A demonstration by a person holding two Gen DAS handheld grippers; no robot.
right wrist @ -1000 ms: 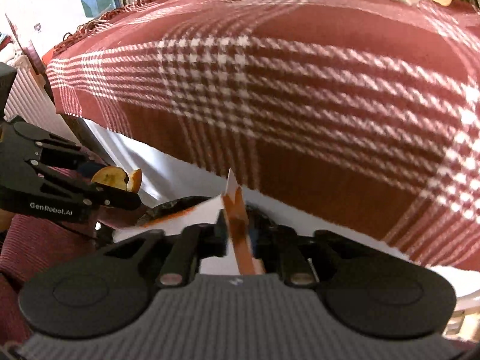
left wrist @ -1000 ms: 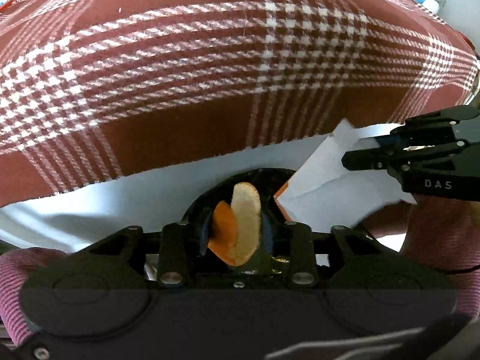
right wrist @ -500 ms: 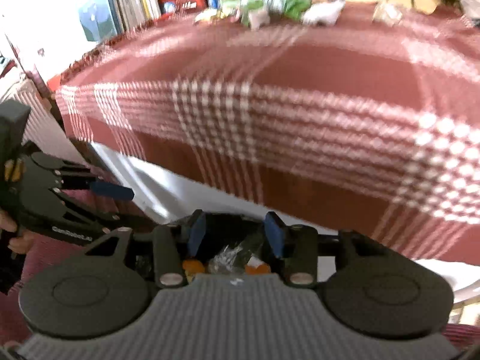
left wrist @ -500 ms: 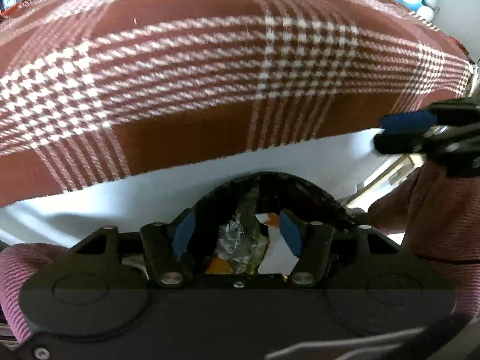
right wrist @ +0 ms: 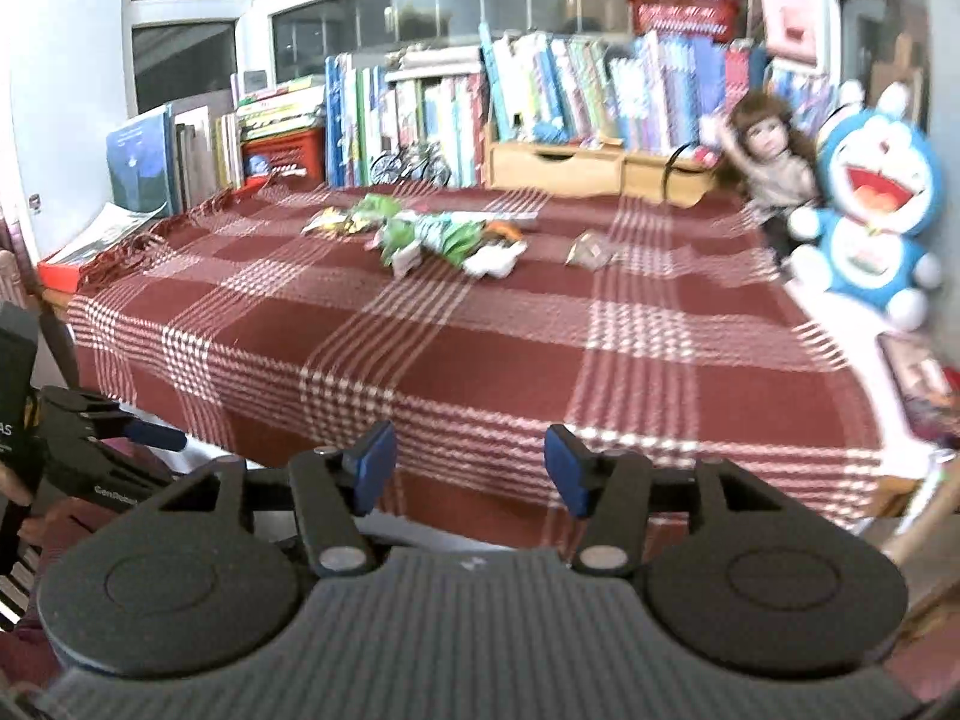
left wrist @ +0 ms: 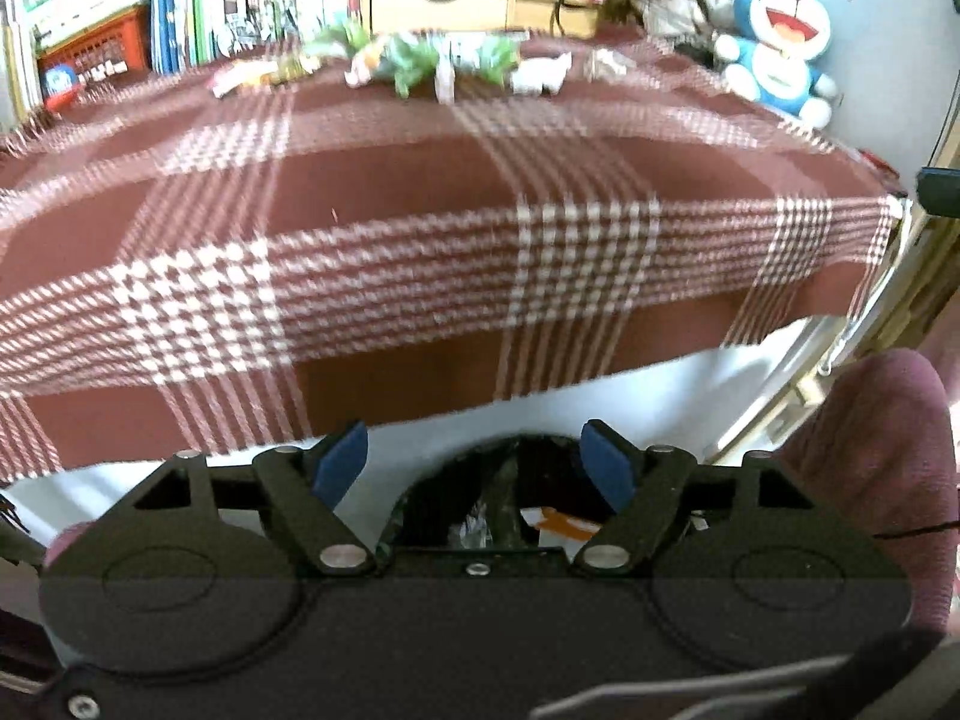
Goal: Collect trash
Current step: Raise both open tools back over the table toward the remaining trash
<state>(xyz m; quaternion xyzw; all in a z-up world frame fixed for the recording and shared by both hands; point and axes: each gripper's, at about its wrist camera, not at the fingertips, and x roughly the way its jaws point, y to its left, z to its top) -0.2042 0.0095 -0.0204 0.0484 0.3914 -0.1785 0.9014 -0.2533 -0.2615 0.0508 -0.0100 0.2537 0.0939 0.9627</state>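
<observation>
Black plastic lines the round trash bin (left wrist: 432, 498) just below the left gripper (left wrist: 477, 462), and in it lie a crinkled clear wrapper (left wrist: 474, 531) and a white and orange paper scrap (left wrist: 558, 525). That gripper's blue-padded jaws have just been opening and stand well apart with nothing between them. Only the left wrist view looks down into the bin; beside it at the right is a knee in dark pink corduroy (left wrist: 882, 480). The right gripper (right wrist: 468, 465) has likewise just been opening, its blue pads wide apart and empty, and its view shows the left gripper (right wrist: 114, 450) from the side at the far left. Beyond both spreads a dark red and white checked tablecloth (right wrist: 480, 348). Near its far edge lies the remaining trash: a cluster of green and white crumpled wrappers (right wrist: 432, 237), and a small pale crumpled packet (right wrist: 591, 252) a little apart to the right. Behind stand a row of upright books (right wrist: 540, 84), a wooden drawer box (right wrist: 558, 165), a brown-haired doll (right wrist: 765, 150) and a blue plush cat (right wrist: 870, 222).
</observation>
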